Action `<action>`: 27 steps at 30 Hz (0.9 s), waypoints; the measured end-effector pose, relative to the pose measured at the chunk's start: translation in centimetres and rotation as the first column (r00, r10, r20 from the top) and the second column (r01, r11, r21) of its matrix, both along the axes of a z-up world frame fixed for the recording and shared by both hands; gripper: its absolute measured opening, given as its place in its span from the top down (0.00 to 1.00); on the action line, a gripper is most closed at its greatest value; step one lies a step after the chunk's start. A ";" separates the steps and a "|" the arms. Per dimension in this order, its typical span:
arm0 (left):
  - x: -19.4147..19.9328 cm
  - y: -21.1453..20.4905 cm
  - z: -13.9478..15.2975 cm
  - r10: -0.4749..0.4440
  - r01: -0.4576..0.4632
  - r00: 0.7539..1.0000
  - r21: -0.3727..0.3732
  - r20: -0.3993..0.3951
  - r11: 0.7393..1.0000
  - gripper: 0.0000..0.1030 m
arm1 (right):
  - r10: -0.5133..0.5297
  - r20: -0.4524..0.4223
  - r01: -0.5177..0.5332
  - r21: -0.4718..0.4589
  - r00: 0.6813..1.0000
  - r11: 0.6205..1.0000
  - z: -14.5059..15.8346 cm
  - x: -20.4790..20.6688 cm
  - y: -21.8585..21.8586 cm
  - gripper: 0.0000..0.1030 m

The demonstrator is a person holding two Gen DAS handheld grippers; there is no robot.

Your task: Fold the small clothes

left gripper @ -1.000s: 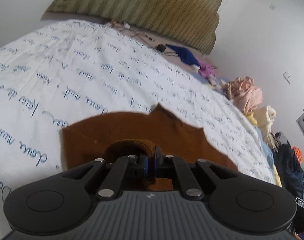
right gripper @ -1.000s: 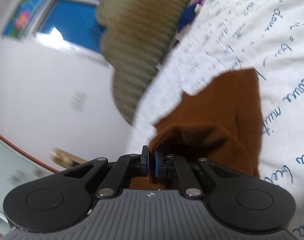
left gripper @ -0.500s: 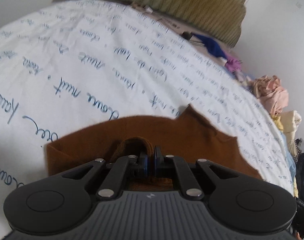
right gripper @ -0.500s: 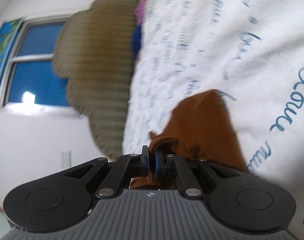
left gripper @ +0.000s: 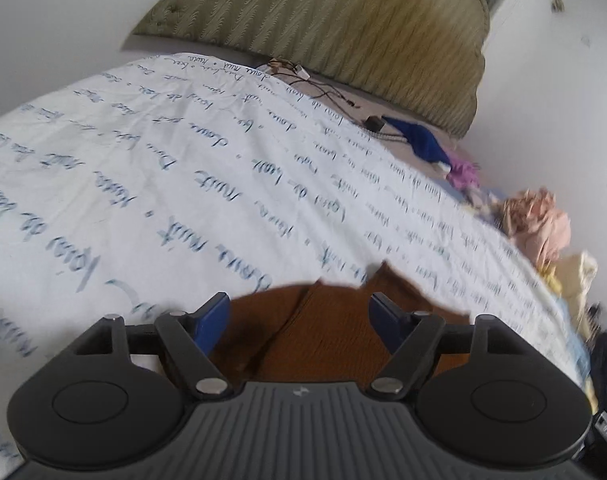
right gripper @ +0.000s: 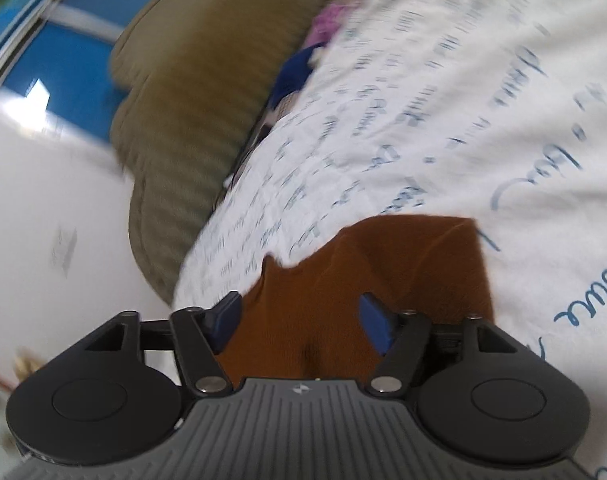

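Left tongs (left gripper: 299, 316) and right tongs (right gripper: 299, 316) are opening wide over the brown garment (left gripper: 331, 340), seemingly not gripping it.

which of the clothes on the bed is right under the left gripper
The brown garment, lying between the opening left gripper pads. The blue, purple and pink clothes sit along the far edge.

A home bedroom: a bed under a script-printed sheet (left gripper: 183, 168), padded olive headboard (left gripper: 323, 28), loose clothes heaped at right (left gripper: 543, 228).
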State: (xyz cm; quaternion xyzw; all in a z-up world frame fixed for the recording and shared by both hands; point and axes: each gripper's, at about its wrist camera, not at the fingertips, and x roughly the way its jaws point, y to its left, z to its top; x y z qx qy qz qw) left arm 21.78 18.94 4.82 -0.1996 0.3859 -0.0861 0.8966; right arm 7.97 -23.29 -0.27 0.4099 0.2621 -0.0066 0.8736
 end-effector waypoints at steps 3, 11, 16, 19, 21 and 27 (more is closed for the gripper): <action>-2.6 0.6 -0.2 -0.045 0.045 0.999 0.054 0.011 0.998 0.26 | 0.110 -0.045 -0.118 -0.230 0.993 0.966 1.0 -1.0 3.1 0.24; -9.4 4.6 -1.9 -0.191 0.189 0.981 -0.060 -0.025 0.980 0.26 | 0.117 -0.094 -0.149 -0.511 0.989 0.846 2.2 -5.9 5.9 0.23; -12.1 5.0 -2.9 -0.256 0.252 0.966 -0.083 -0.046 0.964 0.26 | 0.088 -0.132 -0.145 -0.534 0.987 0.833 1.9 -9.0 6.5 0.19; -12.9 4.6 -3.7 -0.295 0.287 0.954 -0.115 -0.060 0.951 0.26 | 0.073 -0.159 -0.143 -0.495 0.985 0.857 1.1 -10.7 6.1 0.19; -13.2 4.3 -4.2 -0.314 0.303 0.946 -0.127 -0.078 0.944 0.28 | 0.087 -0.169 -0.154 -0.437 0.982 0.886 0.5 -11.3 5.9 0.21; -13.3 3.6 -4.8 -0.271 0.266 0.952 -0.054 -0.145 0.963 0.90 | 0.124 -0.194 -0.201 -0.457 0.973 0.866 0.0 -11.7 7.3 0.82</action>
